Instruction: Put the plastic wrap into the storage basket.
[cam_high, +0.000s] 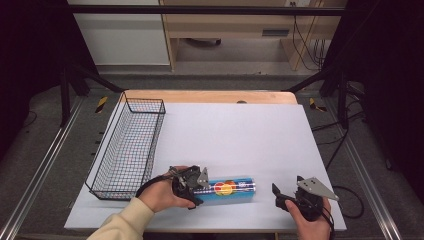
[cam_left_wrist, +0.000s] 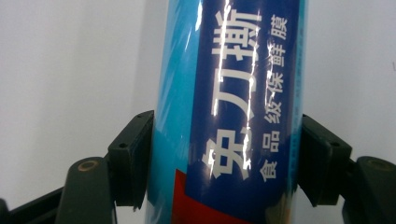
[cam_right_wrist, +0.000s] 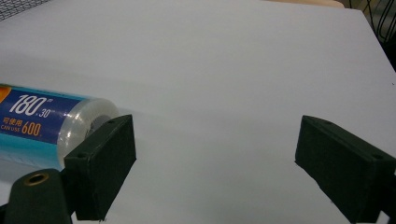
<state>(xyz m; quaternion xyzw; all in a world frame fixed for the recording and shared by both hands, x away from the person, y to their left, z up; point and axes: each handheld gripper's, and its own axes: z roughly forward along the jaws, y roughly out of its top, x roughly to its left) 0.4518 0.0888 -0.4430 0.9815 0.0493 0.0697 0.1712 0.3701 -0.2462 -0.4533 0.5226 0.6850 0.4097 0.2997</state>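
From the high view, the near end of the blue roll (cam_high: 230, 188) is hidden under the left gripper (cam_high: 192, 186) and the hand behind it, so how the jaws meet the roll cannot be made out from there. The roll lies on its side near the front edge of a white table top (cam_high: 240, 130), with a black wire basket (cam_high: 129, 145) along the left edge and a grey floor and pale wooden furniture beyond. The right gripper (cam_high: 287, 196) sits just to the right of the roll, apart from it. In the left gripper view the roll (cam_left_wrist: 229, 112) runs straight up the middle, cut off top and bottom (its white lettering half lost in glare), and both black jaws press against its sides, clamped on it. In the right gripper view the jaws of the right gripper (cam_right_wrist: 215, 158) stand wide apart over bare table (cam_right_wrist: 224, 60), and the roll's clear wrapped end (cam_right_wrist: 70, 123) shows just behind the left-hand jaw, its far length cut off.
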